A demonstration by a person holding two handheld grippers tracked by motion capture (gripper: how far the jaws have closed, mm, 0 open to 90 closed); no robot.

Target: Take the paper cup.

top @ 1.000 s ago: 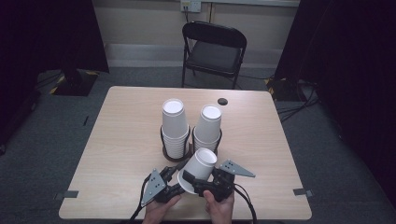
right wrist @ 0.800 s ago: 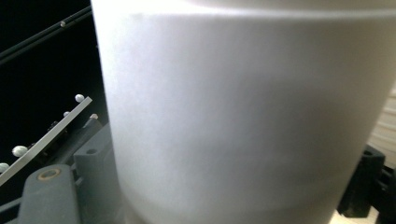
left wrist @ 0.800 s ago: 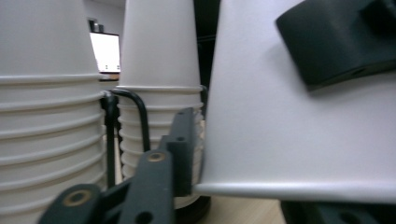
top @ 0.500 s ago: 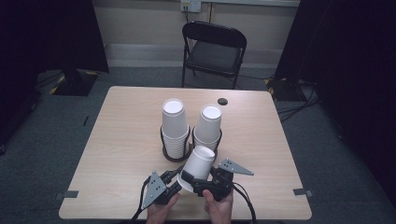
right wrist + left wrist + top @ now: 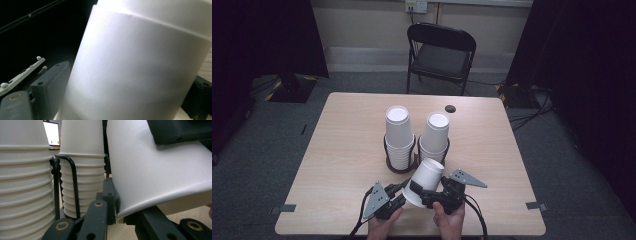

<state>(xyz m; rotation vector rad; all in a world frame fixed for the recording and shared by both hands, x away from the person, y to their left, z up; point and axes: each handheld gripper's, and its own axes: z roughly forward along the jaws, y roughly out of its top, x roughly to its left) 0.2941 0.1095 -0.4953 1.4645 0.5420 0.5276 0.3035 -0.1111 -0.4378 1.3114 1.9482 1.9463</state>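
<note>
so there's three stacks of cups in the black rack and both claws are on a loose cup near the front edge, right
Not quite: the high view shows two stacks, not three, in the black rack, one on its left side and one on its right. The rest holds: the left claw and right claw both meet the loose cup, tilted near the table's front edge.

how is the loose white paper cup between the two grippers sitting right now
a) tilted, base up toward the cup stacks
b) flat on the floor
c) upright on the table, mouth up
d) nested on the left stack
a: the loose white paper cup is tilted between the left gripper and right gripper, its closed base angled up toward the two stacks of white paper cups in the black wire holder.
</note>
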